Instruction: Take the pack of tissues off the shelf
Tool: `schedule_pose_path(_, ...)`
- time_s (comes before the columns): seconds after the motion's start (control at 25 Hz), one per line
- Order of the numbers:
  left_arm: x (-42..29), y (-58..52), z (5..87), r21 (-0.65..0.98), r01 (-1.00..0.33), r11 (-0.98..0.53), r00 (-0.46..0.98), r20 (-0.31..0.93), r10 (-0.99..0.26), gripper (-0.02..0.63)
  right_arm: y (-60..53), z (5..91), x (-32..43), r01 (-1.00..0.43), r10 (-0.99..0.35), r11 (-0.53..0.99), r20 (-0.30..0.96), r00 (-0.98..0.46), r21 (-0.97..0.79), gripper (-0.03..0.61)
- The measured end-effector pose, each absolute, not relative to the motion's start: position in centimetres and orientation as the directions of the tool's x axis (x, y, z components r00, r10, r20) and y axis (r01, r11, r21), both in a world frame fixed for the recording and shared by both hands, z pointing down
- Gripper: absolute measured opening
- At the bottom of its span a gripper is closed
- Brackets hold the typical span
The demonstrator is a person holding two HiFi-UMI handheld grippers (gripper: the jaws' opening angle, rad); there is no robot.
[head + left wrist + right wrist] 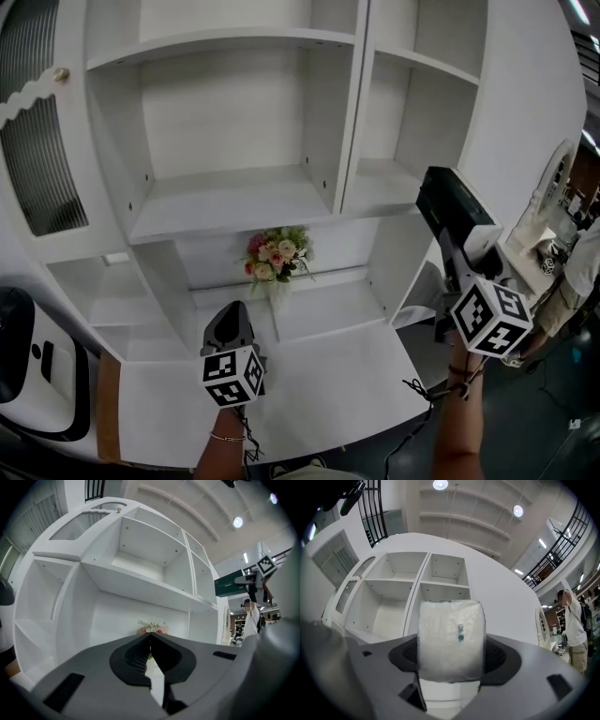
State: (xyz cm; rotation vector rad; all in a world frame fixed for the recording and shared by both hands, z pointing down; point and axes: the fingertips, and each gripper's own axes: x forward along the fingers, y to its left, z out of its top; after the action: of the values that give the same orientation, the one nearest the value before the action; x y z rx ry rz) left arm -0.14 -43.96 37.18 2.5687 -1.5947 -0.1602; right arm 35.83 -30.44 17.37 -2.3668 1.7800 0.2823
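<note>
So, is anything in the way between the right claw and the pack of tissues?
Nothing visible is. The pack of tissues sits clamped between the jaws of the right claw, out in front of the white shelf unit and touching none of its boards.

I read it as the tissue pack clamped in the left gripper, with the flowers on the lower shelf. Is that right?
Not quite. The pack of tissues is clamped in the right gripper, as the right gripper view shows; the left gripper is shut on nothing. The flowers do stand on the lower shelf.
</note>
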Motion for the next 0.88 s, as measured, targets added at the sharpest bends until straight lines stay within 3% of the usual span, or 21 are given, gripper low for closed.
schedule_pose_path(0.4, 5.8, -43.2, 38.4, 0.129, -0.825, -0.551, 0.556, 0.008, -0.831, 0.018, -25.2, 22.9, 37.5, -0.933, -0.911, -0.35, -0.204, 0.359, -0.081, 0.339)
schedule_pose_path(0.88, 8.0, -43.4, 39.7, 0.12, -0.808, -0.577, 0.585, 0.043, -0.81, 0.018, -24.6, 31.4, 37.0, -0.922, -0.912, -0.37, -0.147, 0.384, -0.109, 0.341)
